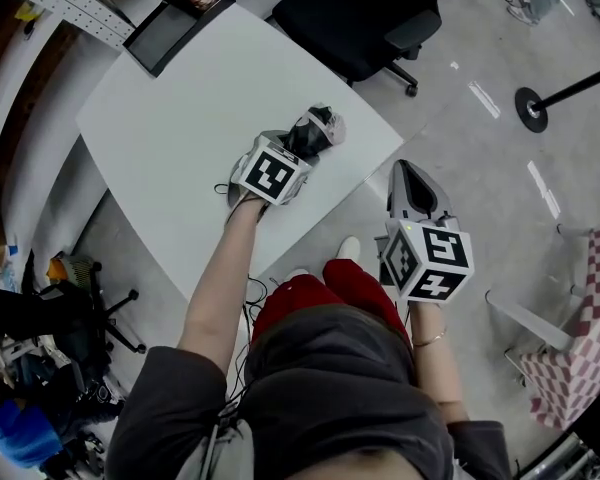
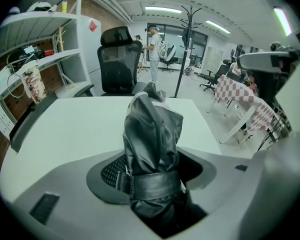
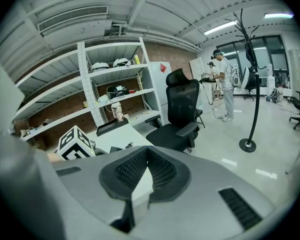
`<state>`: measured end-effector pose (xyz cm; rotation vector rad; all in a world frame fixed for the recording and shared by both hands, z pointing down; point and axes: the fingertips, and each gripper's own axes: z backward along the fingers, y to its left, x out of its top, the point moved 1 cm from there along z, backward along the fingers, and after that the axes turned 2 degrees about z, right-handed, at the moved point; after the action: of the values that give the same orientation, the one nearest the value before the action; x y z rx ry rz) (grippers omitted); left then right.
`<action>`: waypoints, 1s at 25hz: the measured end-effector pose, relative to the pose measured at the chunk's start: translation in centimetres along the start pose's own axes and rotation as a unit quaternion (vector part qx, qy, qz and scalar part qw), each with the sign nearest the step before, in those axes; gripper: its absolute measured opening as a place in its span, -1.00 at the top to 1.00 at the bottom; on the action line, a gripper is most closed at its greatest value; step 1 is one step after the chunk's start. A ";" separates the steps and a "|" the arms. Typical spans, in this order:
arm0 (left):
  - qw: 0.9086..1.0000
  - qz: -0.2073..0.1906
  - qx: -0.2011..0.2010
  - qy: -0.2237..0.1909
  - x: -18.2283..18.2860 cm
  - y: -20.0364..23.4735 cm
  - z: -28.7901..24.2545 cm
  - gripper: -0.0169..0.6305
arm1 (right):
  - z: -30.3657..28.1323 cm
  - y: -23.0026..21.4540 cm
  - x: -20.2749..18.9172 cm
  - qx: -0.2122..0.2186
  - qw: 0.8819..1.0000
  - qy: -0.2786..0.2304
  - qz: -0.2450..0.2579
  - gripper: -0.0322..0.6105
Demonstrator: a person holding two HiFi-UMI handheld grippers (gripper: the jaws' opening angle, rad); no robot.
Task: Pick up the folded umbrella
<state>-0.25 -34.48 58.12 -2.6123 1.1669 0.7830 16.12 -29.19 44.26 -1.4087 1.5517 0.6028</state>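
Now the left gripper has its jaws spread astride the near end of the umbrella, which lies by the right edge of the table, a chair just beyond it, while the right gripper hangs off-table, jaws pressed together, empty.

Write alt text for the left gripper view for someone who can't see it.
A folded black umbrella, bound by a strap, lies on a white table between the two jaws of the hand-held gripper, seen close up. Behind are a black office chair, shelves at left, and a person standing far off.
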 end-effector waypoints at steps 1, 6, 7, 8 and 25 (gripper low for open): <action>1.000 -0.002 0.001 0.000 0.0 -0.1 0.0 0.09 | 0.1 0.1 0.1 0.000 1.000 -0.001 0.001 0.84; 1.000 -0.010 0.005 0.002 -0.2 -0.4 0.2 0.14 | 0.5 0.5 0.4 0.000 1.000 -0.005 0.006 0.84; 1.000 -0.012 0.007 0.001 -0.2 -0.4 0.2 0.16 | 0.6 0.5 0.5 0.000 1.000 -0.007 0.007 0.84; 1.000 -0.013 0.010 0.001 -0.2 -0.5 0.2 0.18 | 0.7 0.5 0.6 0.000 1.000 -0.008 0.008 0.84; 1.000 0.001 -0.009 -0.030 1.7 -2.8 0.8 0.22 | 1.6 1.0 2.2 -0.010 0.999 -0.030 0.015 0.84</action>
<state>2.47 -33.39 56.35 -2.5835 1.1526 0.8702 15.83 -28.70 41.42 -1.3718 1.5247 0.6744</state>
